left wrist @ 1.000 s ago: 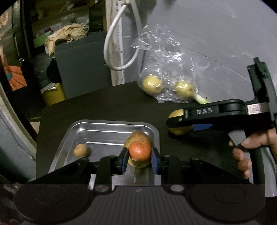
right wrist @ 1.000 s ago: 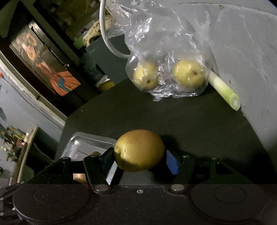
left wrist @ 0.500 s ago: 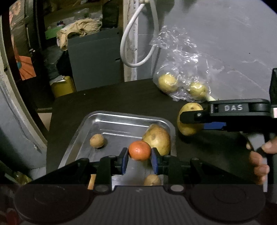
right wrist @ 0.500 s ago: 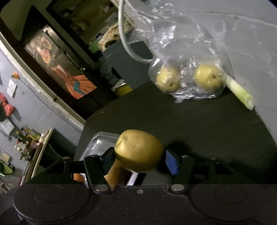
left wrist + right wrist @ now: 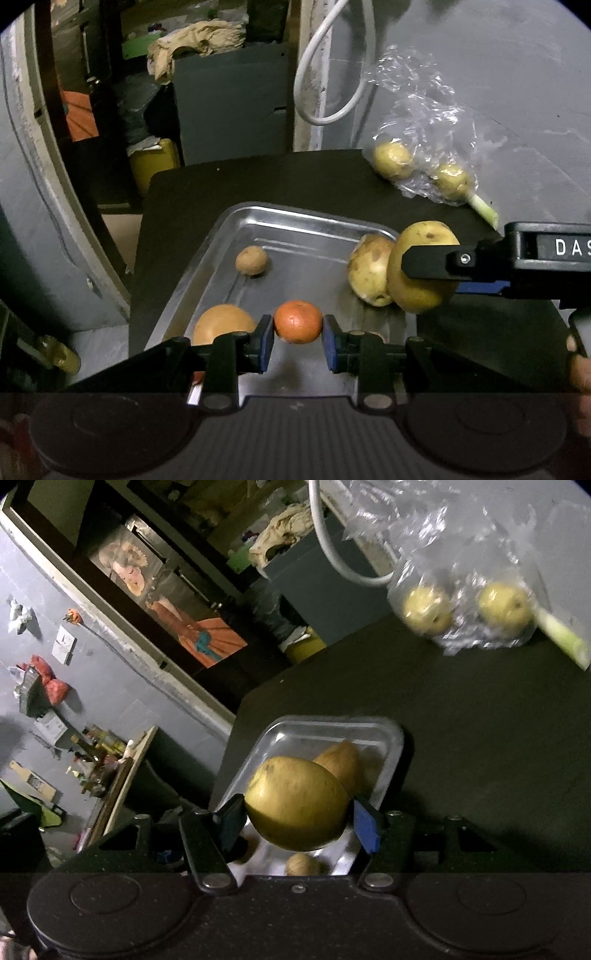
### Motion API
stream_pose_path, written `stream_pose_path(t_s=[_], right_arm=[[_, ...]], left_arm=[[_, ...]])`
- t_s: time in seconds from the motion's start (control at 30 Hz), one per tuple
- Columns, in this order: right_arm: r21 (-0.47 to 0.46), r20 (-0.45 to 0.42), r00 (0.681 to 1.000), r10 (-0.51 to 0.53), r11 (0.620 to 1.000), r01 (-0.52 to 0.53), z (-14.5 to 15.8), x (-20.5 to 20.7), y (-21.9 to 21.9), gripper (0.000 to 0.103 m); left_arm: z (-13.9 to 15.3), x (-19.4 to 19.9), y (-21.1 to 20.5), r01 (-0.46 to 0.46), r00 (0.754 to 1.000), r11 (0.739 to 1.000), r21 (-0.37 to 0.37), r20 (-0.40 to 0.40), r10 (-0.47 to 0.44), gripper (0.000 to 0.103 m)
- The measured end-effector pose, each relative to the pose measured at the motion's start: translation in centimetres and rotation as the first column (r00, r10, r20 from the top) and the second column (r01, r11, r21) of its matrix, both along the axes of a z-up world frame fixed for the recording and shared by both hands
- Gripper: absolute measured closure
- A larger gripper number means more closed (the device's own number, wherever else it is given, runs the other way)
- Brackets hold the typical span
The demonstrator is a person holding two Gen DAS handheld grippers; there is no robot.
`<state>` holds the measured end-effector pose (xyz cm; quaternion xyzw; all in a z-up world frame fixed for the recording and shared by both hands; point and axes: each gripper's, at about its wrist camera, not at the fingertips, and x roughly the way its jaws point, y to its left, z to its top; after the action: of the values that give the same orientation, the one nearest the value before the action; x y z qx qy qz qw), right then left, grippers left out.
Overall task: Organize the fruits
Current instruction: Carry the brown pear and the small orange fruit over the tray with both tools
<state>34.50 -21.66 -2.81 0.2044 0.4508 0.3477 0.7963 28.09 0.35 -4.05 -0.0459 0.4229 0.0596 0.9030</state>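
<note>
Fruits are mid-transfer toward the metal tray (image 5: 258, 218), which sits on the dark table (image 5: 221, 184).

Left wrist view: the left gripper (image 5: 297, 341) has its jaws pinching a small orange fruit (image 5: 297, 322), held above the tray's near half. In the tray lie a small brown round fruit (image 5: 251, 260) toward 11 o'clock, a tan fruit (image 5: 221, 323) just beside the left jaw at 9 o'clock, and a mottled yellow fruit (image 5: 369, 269) at 2 o'clock against the tray's right rim. At 3 o'clock the right gripper (image 5: 424, 269) comes in from the side with a large yellow fruit (image 5: 421, 295), touching or just in front of the mottled one; I cannot tell which. Far off at 1 o'clock a clear plastic bag (image 5: 424, 147) with two yellow fruits rests by the wall, a pale green stalk (image 5: 484, 206) poking out beside it.

Right wrist view: the right gripper (image 5: 295, 819) has its jaws pressed on the large yellow fruit (image 5: 295, 808), over the tray (image 5: 395, 753). The bag (image 5: 461, 602) sits at 1 o'clock, well apart.

Risks, as I judge them: the large fruit is round and wider than the pads, so a tilt could roll it out. Released at the rim, it may knock the mottled fruit or bounce onto the table. The two grippers are near each other and could collide over the tray.
</note>
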Motion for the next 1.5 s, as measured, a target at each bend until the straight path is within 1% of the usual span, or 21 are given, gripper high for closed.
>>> stream_pose_path(t_s=[0.17, 0.37, 0.53, 0.67, 0.77, 1.03, 1.13, 1.23, 1.33, 1.5], right_arm=[[-0.002, 0.007, 0.999, 0.037, 0.999, -0.037, 0.7, -0.5, 1.9, 0.04], [-0.008, 0.03, 0.997, 0.076, 0.997, -0.076, 1.1, -0.3, 4.7, 0.04], [-0.013, 0.015, 0.997, 0.073, 0.997, -0.073, 0.9, 0.2, 6.3, 0.04], [-0.041, 0.017, 0.998, 0.068, 0.997, -0.068, 0.6, 0.1, 7.4, 0.04], [-0.062, 0.002, 0.999, 0.048, 0.997, -0.048, 0.4, 0.2, 8.1, 0.04], [-0.092, -0.075, 0.997, -0.023, 0.996, 0.016, -0.3, 1.0, 9.0, 0.042], [-0.113, -0.093, 0.995, -0.044, 0.993, 0.033, -0.7, 1.3, 9.0, 0.045], [-0.098, -0.092, 0.994, -0.056, 0.994, 0.047, -0.7, 1.4, 8.7, 0.055], [-0.105, -0.076, 0.996, -0.049, 0.994, 0.041, -0.5, 1.7, 8.7, 0.055], [-0.115, -0.073, 0.997, -0.039, 0.993, 0.03, -0.4, 1.7, 8.6, 0.054]], left_arm=[[-0.2, -1.3, 0.8, -0.021, 1.0, 1.0, -0.02, -0.015, 0.02, 0.072], [-0.9, -2.2, 1.7, -0.057, 0.998, 0.998, -0.036, -0.039, 0.055, 0.072], [-1.0, -2.9, 2.2, -0.091, 0.995, 0.995, -0.043, -0.044, 0.09, 0.072], [-1.2, -3.1, 2.4, -0.111, 0.993, 0.993, -0.044, -0.053, 0.109, 0.072], [-1.4, -3.0, 2.5, -0.125, 0.991, 0.991, -0.048, -0.062, 0.122, 0.072], [-1.8, -3.1, 2.3, -0.139, 0.987, 0.989, -0.046, -0.083, 0.135, 0.072], [-1.7, -3.0, 2.4, -0.143, 0.987, 0.989, -0.047, -0.087, 0.138, 0.072], [-1.7, -3.0, 2.5, -0.147, 0.986, 0.988, -0.046, -0.09, 0.142, 0.072], [-1.7, -2.9, 2.5, -0.151, 0.985, 0.987, -0.046, -0.091, 0.147, 0.072], [-1.7, -2.8, 2.4, -0.155, 0.984, 0.987, -0.05, -0.093, 0.15, 0.072]])
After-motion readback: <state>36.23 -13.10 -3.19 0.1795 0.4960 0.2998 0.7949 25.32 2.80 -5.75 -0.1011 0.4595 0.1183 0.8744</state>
